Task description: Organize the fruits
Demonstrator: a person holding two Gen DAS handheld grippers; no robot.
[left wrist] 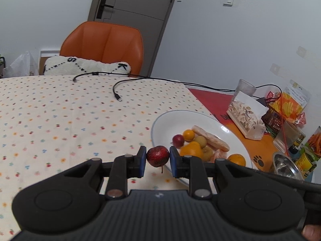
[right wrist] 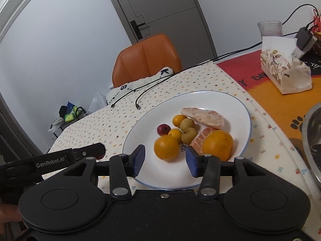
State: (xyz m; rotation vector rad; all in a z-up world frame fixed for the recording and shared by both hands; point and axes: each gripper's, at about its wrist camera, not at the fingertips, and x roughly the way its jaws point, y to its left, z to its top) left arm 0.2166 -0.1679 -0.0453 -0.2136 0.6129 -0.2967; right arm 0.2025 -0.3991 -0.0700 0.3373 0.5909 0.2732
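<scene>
We had the left gripper [left wrist: 157,160] clamped on a red fruit [left wrist: 157,156], just off the plate [left wrist: 166,118] rim. Right gripper [right wrist: 165,158] jaws stood apart w/ nothing between, over the plate's near edge; oranges [right wrist: 166,147] & other fruit lay beyond.
</scene>
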